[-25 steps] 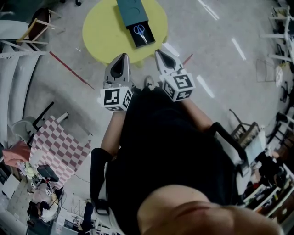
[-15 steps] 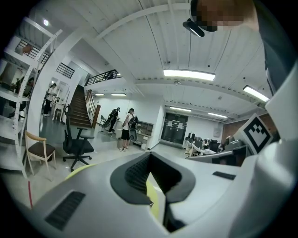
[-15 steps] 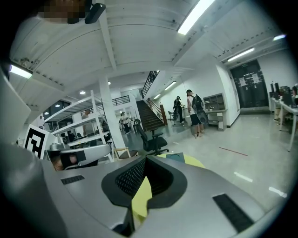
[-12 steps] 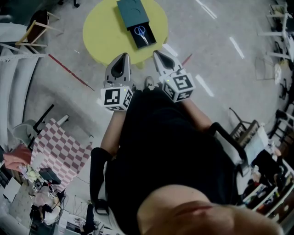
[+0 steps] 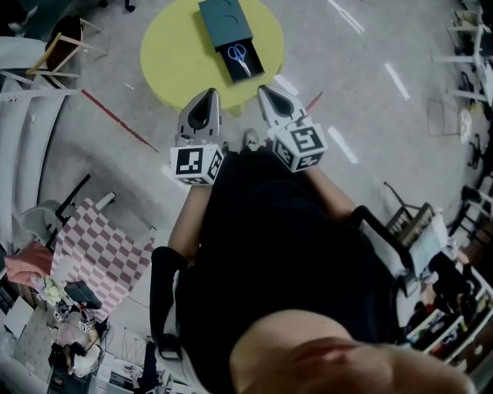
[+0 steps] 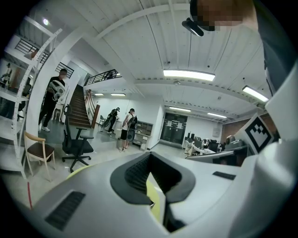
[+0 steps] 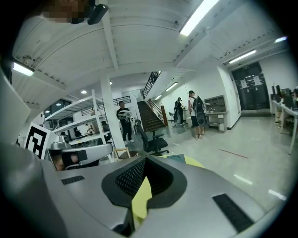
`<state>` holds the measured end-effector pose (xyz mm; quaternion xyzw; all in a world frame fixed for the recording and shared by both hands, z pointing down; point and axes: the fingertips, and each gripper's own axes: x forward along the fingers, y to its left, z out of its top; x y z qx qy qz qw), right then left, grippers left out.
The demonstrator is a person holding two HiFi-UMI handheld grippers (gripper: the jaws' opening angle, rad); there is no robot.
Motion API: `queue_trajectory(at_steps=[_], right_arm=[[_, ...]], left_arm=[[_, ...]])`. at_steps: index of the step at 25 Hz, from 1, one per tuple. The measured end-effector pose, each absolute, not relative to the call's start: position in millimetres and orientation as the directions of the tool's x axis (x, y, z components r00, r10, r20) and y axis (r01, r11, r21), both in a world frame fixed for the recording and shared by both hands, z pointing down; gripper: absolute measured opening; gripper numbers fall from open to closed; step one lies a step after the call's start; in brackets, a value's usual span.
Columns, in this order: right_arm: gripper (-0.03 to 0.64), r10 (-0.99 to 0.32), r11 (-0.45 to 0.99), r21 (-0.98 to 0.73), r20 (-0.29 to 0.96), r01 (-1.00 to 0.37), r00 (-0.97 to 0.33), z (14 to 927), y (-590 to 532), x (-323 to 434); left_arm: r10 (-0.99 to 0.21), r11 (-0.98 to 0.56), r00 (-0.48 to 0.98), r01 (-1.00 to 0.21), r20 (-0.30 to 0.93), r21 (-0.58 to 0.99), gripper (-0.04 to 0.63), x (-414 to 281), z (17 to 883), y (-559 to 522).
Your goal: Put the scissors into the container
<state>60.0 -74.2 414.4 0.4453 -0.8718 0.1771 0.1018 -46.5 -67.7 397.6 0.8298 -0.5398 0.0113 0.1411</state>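
As the scissors point(image 5: 239, 55) lie in the container point(image 5: 219, 19), my left gripper point(image 5: 206, 96) and right gripper point(image 5: 264, 91) hover apart from it. Both are closed and empty.

Strip lights point(image 6: 188, 74) are glowing along the white ceiling point(image 6: 139, 42), a black office chair point(image 6: 77, 144) is standing by the staircase point(image 6: 80, 109), and a round yellow table point(image 5: 173, 54) is sitting on the grey floor point(image 5: 370, 108).
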Motion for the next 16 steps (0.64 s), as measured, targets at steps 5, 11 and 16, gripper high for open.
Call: queue_trajectory(at_steps=[5,11,16], right_arm=[[-0.002,-0.732,0.546,-0.22,0.344,-0.808,-0.588,409.3,-75.4,56.2],[-0.002,-0.731,0.55,-0.224,0.336,-0.804,-0.594,411.7,-75.9,52.4],[-0.002,-0.735,0.543,-0.216,0.346,-0.811,-0.584,415.1,-78.4,56.7]], left_arm=[[-0.891,-0.38,0.42,-0.898,0.175,0.222,-0.003,-45.7,398.7,-68.2],[-0.889,-0.383,0.423,-0.897,0.174,0.222,-0.003,-46.4,400.7,-69.5],[-0.888,-0.386,0.426,-0.895,0.174,0.223,-0.003,-45.7,402.3,-71.8]])
